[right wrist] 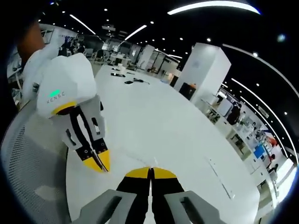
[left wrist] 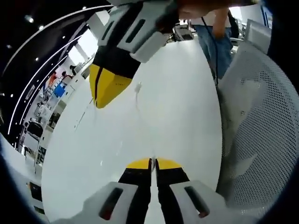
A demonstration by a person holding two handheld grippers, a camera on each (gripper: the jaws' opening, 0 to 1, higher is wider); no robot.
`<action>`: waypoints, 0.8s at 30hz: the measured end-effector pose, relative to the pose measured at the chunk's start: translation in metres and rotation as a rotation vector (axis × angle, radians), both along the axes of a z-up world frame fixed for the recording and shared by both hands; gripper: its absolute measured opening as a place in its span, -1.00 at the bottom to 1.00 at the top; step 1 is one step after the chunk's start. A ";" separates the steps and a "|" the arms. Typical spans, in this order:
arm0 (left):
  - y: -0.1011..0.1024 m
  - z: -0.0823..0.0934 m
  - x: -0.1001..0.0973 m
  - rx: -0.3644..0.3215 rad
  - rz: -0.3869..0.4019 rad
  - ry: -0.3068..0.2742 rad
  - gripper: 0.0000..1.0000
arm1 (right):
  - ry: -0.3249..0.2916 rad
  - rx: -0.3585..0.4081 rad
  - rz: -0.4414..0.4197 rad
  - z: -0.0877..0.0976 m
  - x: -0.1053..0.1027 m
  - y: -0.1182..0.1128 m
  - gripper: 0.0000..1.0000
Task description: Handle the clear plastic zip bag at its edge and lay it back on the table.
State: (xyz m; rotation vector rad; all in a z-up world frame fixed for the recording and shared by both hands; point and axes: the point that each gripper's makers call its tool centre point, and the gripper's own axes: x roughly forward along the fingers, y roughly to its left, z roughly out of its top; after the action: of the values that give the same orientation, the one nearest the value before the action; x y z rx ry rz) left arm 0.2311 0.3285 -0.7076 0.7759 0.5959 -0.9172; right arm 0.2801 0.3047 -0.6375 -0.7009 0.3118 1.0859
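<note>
The left gripper (left wrist: 153, 162) is pinching the bag (left wrist: 135, 105) edge over the white tabletop (left wrist: 177, 102), its fingers (left wrist: 138, 164) pressed together. The right gripper (left wrist: 103, 91) is hanging above the bag, closed. A mesh chair (left wrist: 264, 126) is standing beside the tabletop.

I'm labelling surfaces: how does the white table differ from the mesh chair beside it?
The table is smooth and solid, while the mesh chair is perforated all over. The table's top lies flat and the chair's surface curves. Both are white.

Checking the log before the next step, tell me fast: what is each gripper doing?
Left gripper: shut, pinching the clear bag edge.
Right gripper: shut on the bag too.
</note>
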 end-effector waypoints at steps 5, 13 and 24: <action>0.000 -0.004 -0.008 0.006 0.009 0.023 -0.98 | 0.013 -0.030 0.021 -0.012 -0.009 0.003 -1.00; 0.002 -0.006 -0.009 -0.016 0.043 0.050 -0.97 | 0.052 -0.043 0.015 -0.027 -0.014 -0.001 -1.00; 0.006 -0.010 -0.007 -0.030 0.065 0.071 -0.97 | 0.088 -0.050 0.002 -0.043 -0.017 -0.001 -1.00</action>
State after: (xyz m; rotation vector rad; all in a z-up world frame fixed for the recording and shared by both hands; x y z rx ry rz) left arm 0.2244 0.3344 -0.7176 0.6958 0.6646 -0.8942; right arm 0.2632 0.3040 -0.6808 -0.6993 0.4147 1.1159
